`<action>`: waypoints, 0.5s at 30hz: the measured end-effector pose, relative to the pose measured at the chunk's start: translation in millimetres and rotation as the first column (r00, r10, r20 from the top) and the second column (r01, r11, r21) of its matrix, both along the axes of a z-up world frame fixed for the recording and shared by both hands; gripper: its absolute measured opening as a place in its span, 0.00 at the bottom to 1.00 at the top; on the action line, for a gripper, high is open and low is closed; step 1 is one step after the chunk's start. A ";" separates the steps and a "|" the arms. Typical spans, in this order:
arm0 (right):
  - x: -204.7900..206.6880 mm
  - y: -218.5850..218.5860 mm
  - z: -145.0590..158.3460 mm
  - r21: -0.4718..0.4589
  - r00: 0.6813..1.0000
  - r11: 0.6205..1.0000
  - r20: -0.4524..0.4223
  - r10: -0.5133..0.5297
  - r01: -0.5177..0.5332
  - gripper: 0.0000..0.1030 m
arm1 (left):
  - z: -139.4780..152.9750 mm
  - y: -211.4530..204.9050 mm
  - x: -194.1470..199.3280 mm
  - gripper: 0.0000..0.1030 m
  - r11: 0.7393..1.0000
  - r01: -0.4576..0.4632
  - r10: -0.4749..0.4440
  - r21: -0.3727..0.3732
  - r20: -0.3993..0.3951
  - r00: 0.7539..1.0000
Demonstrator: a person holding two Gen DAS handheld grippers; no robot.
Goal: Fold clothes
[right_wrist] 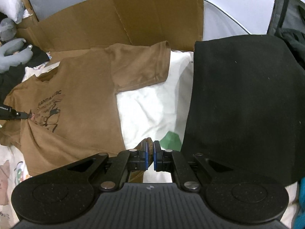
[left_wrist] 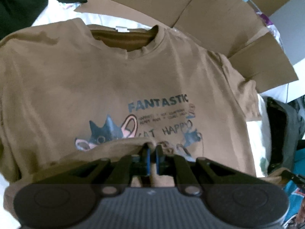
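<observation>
A brown T-shirt point(left_wrist: 106, 80) with a cat print and the word FANTASTIC lies face up on white bedding, collar at the far side. My left gripper point(left_wrist: 152, 147) is shut on a raised fold of the shirt's lower part, which covers the bottom of the print. In the right wrist view the same shirt point(right_wrist: 85, 95) spreads to the left, one sleeve point(right_wrist: 144, 66) flat on the bedding. My right gripper point(right_wrist: 150, 143) is shut on a brown edge of the shirt. The left gripper point(right_wrist: 26, 116) shows at the far left, pinching the cloth by the print.
Flattened cardboard point(right_wrist: 124, 22) lies beyond the shirt. A folded black garment point(right_wrist: 238, 105) lies right of my right gripper on the white bedding point(right_wrist: 152, 105). More cardboard point(left_wrist: 219, 19), a black cloth point(left_wrist: 28, 2) and a dark bag point(left_wrist: 282, 129) ring the shirt.
</observation>
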State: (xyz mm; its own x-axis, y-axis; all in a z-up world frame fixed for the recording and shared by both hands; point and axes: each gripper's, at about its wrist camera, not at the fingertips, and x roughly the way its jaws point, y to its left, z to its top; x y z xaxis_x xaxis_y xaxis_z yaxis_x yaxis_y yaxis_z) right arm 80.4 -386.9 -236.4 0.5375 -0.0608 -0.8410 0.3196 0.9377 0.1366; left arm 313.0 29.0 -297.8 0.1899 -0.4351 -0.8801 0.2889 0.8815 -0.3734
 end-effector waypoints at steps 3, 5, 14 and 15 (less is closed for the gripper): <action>5.8 0.5 -10.5 -0.015 1.000 1.000 -0.017 -0.004 0.004 0.03 | -12.1 -3.7 5.8 0.13 1.000 0.009 -0.009 0.029 -0.026 1.000; 7.9 1.0 -18.0 -0.022 0.999 1.000 -0.031 -0.009 0.008 0.03 | -13.6 -4.2 7.1 0.16 0.999 0.015 -0.014 0.047 -0.034 0.999; 5.2 2.3 -32.0 -0.027 0.999 0.999 -0.028 -0.027 0.026 0.03 | 47.3 29.7 -4.8 0.29 0.999 -0.025 0.024 0.036 0.039 0.999; 4.3 2.7 -32.6 -0.024 0.999 0.999 -0.024 -0.031 0.030 0.03 | 54.9 35.0 -9.9 0.29 0.999 -0.028 0.026 0.036 0.046 0.999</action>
